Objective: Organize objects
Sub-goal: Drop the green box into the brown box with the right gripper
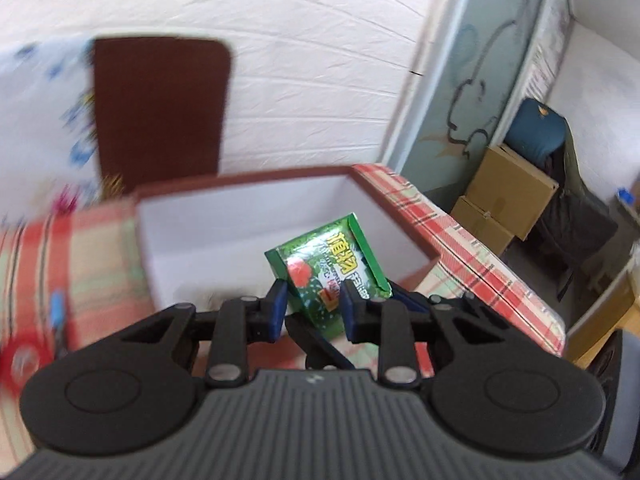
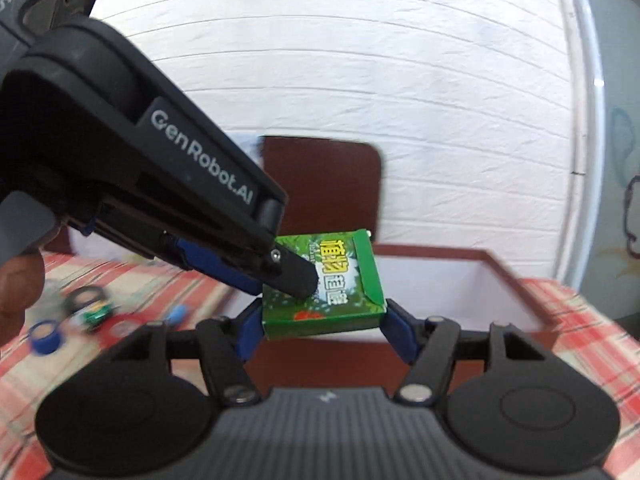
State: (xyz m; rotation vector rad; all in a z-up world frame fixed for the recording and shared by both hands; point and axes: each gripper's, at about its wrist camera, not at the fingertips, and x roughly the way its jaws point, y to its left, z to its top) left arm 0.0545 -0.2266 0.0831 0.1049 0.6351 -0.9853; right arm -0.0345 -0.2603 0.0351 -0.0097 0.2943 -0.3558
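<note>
A small green box (image 1: 330, 268) with yellow Chinese lettering is held in the air over the open white-lined brown box (image 1: 240, 232). My left gripper (image 1: 314, 310) is shut on the green box, its blue pads on both faces. In the right wrist view the same green box (image 2: 344, 296) sits between the blue pads of my right gripper (image 2: 322, 326), which is also shut on it. The left gripper (image 2: 296, 276) reaches in from the upper left and pinches its top face. The open brown box (image 2: 500, 272) lies just behind.
The table has a red and green plaid cloth (image 1: 480, 264). The brown box lid (image 1: 160, 112) stands upright behind the box. Tape rolls and small items (image 2: 80, 312) lie on the cloth at the left. Cardboard boxes (image 1: 504, 196) stand on the floor at the right.
</note>
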